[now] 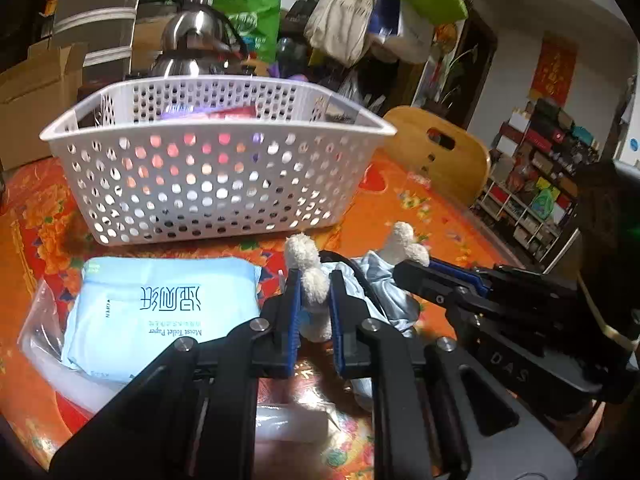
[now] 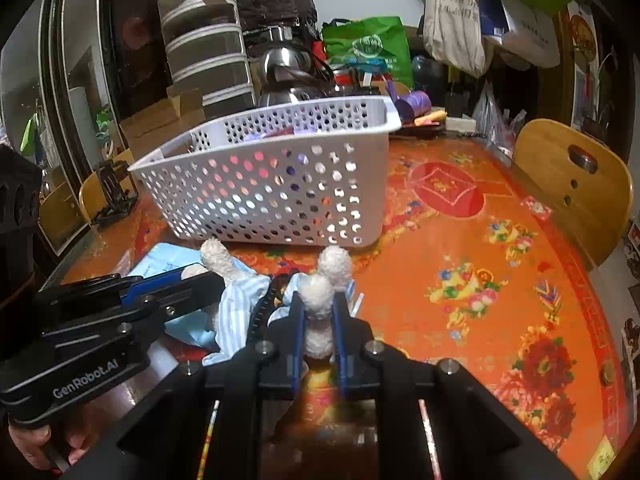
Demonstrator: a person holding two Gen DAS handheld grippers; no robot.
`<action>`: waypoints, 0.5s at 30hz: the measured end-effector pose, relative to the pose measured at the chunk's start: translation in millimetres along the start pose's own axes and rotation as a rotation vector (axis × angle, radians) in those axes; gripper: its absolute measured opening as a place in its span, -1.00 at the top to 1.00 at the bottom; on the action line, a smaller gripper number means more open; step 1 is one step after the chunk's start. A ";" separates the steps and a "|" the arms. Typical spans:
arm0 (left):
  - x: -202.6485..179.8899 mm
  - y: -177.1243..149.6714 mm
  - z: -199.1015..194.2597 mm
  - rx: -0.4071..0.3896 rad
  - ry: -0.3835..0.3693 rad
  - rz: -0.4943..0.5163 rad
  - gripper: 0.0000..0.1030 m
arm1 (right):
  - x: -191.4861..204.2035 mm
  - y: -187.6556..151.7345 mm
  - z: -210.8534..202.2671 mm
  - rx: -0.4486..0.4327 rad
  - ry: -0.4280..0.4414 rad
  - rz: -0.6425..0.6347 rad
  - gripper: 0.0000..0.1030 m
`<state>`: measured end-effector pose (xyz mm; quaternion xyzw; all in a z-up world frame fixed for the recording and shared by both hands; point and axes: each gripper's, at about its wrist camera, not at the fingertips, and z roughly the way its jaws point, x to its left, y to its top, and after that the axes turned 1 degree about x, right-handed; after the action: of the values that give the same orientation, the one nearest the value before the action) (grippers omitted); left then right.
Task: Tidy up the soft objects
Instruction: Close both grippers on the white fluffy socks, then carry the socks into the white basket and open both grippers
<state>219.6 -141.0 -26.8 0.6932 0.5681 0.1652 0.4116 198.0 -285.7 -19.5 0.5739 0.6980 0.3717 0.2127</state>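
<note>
Across the orange flowered tablecloth everything I work with is laid out, and a wooden chair back stands at its far right edge. Biggest on the cloth is the white perforated basket, upright straight ahead of me, with pink and purple packets showing through its holes. Behind it sit a steel kettle and a green bag. Just in front of the basket, to my left, lies a pale blue pack of moist toilet paper inside a clear plastic wrapper.

Beside that pack, near the basket's front wall, lies the soft toy, cream plush limbs dressed in blue striped cloth. My left gripper has its blue-padded jaws pressed together on one fuzzy limb, the plush bulging out between them. My right gripper pinches another cream limb the same way, its rounded tip poking up past my fingers. Both of my grippers sit close together over the toy, which rests on the cloth between them and the basket.
</note>
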 end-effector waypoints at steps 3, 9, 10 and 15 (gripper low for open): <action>-0.1 0.2 -16.5 -0.044 -0.017 0.002 0.77 | 5.8 2.0 -13.0 -0.027 0.008 -0.008 0.78; 2.8 2.0 -48.2 -0.108 -0.025 -0.001 0.77 | 24.1 8.0 -38.9 -0.084 0.010 -0.048 0.78; 3.4 2.2 -53.3 -0.117 -0.023 0.000 0.77 | 27.7 9.5 -42.7 -0.092 0.013 -0.054 0.78; 4.6 8.5 -76.4 -0.147 -0.019 0.001 0.77 | 38.6 17.2 -52.3 -0.110 0.035 -0.072 0.78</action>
<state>173.3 -107.6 24.8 0.6630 0.5502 0.2001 0.4665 161.5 -261.9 31.8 0.5294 0.7002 0.4116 0.2450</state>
